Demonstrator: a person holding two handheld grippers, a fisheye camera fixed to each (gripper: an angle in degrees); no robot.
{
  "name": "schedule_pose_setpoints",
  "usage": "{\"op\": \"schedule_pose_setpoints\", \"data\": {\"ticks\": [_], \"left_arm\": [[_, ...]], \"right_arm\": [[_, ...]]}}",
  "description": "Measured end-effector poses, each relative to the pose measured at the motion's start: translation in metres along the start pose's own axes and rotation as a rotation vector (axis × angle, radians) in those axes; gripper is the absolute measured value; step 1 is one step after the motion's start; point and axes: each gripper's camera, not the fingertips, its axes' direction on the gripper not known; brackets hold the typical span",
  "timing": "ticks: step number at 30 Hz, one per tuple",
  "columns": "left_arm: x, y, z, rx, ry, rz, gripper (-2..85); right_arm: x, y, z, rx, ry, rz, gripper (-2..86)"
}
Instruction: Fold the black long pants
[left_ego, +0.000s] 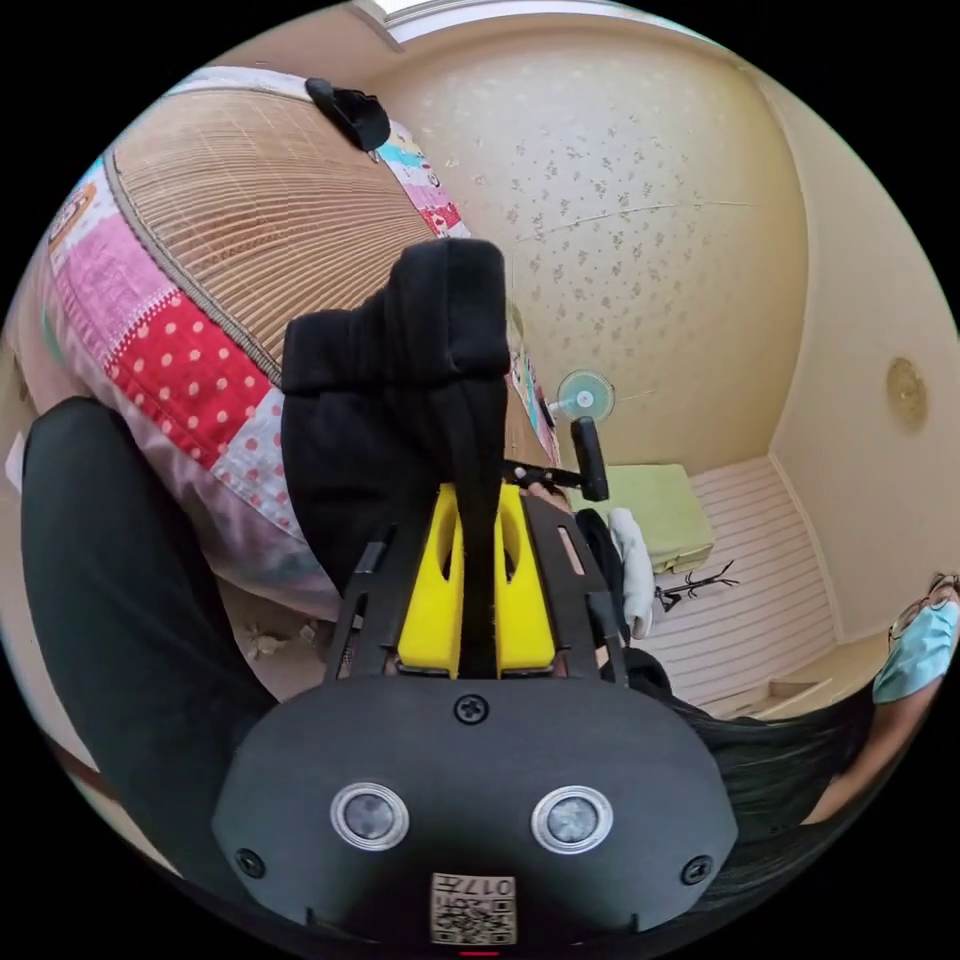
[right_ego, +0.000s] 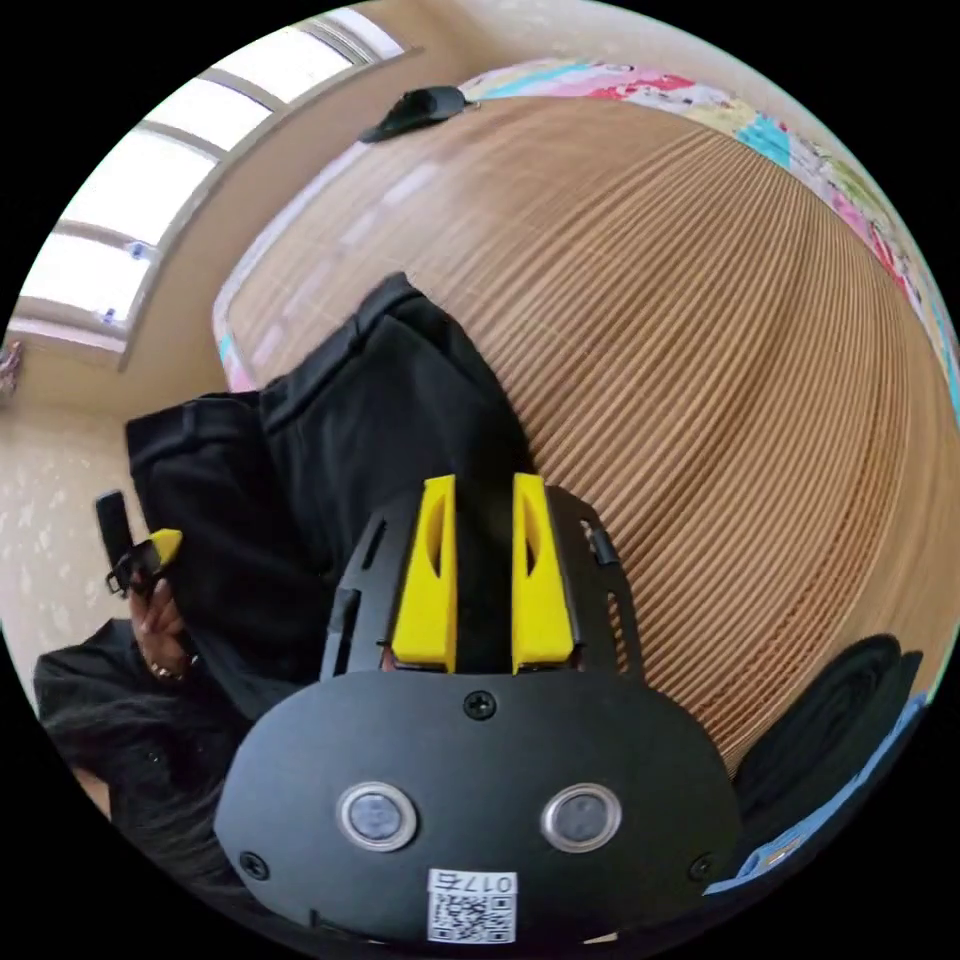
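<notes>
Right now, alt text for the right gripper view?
The right gripper is shut on the black pants, bunched over a woven bamboo mat. The left gripper holds the pants' far side, near a window.

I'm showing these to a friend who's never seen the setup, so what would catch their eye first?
Probably the black pants, lifted up and pinched between the yellow jaws of the left hand-held gripper. In the right gripper view the right hand-held gripper also clamps the black cloth, over a ribbed bamboo mat. The patchwork quilt with red polka dots stands out beside the mat in the left gripper view.
</notes>
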Motion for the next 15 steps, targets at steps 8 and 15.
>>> {"op": "schedule_pose_setpoints", "data": {"ticks": [8, 15], "left_arm": [[0.078, 0.045, -0.119, 0.336, 0.06, 0.383, 3.9], [0.208, 0.073, -0.18, 0.488, -0.06, 0.752, 3.8]], "right_arm": [[-0.027, 0.209, -0.257, 0.741, -0.227, -0.015, 1.7], [-0.083, 0.452, -0.448, 1.51, -0.068, -0.114, 0.7]]}}
